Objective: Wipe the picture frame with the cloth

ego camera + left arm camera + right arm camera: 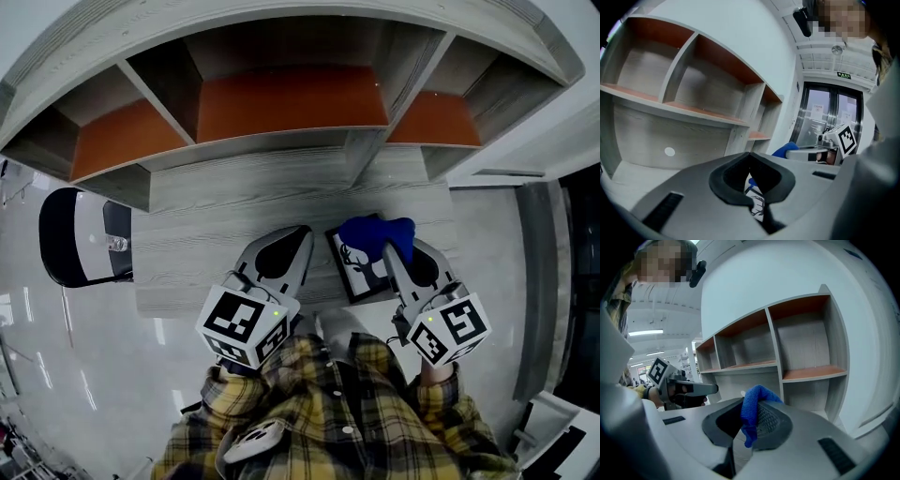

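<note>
A black-edged picture frame (359, 272) with a deer print lies flat on the grey wood desk (202, 258), near its front edge. My right gripper (388, 247) is shut on a blue cloth (375, 233), which rests over the frame's far right corner. In the right gripper view the cloth (752, 411) bunches between the jaws. My left gripper (300, 231) hovers just left of the frame with jaws shut and nothing between them. Through the gap below its tips (750, 154) I see part of the frame (757, 204) and a bit of the cloth (785, 150).
A grey shelf unit (281, 150) with orange-brown shelf boards (291, 98) rises behind the desk. A black and white chair-like object (80, 236) stands on the floor at the left. The person's plaid shirt (328, 412) is at the desk's front edge.
</note>
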`<state>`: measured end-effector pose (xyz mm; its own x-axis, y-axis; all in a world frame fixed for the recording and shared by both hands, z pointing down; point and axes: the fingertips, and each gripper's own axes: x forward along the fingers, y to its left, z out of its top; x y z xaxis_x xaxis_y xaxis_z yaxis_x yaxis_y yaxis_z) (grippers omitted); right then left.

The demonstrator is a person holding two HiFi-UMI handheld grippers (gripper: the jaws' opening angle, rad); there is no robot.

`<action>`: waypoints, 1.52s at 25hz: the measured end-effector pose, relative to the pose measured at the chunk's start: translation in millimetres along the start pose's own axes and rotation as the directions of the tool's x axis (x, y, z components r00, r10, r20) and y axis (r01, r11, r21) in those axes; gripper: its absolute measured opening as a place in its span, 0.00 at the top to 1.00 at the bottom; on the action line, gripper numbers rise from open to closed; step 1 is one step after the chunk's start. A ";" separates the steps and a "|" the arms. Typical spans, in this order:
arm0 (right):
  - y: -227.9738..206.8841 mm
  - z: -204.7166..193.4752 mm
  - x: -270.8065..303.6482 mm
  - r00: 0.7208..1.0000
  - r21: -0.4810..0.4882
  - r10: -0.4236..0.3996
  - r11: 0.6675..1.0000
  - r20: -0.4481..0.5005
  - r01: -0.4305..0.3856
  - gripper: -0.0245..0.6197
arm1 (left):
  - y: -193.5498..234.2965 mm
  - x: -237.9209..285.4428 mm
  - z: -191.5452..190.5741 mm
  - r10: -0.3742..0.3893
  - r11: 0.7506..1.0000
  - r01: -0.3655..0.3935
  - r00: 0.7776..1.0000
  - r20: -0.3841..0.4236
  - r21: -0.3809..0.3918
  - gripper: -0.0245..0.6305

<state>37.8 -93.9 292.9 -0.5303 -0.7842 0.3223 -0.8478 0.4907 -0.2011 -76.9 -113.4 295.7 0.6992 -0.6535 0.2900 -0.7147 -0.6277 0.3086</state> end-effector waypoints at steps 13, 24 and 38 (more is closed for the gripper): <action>-43.8 -39.8 -0.3 0.998 0.071 -0.026 0.997 -0.053 0.030 0.90 | 2.1 66.0 -159.8 0.019 0.986 -0.076 0.934 -0.357 -0.147 0.96; -55.0 -71.7 2.2 0.995 0.127 -0.021 0.991 -0.097 0.034 0.90 | 1.5 82.9 -262.6 0.012 0.918 -0.196 0.883 -0.470 -0.344 0.94; -54.3 -98.1 18.5 0.988 0.142 0.031 0.990 -0.152 -0.009 0.90 | -12.5 98.6 -304.1 -0.042 0.920 -0.177 0.843 -0.537 -0.350 0.85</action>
<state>74.1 -97.8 400.5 -0.5498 -0.7016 0.4533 -0.8346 0.4386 -0.3333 6.9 -41.4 595.9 0.6297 -0.2976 0.7176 -0.7744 -0.3136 0.5495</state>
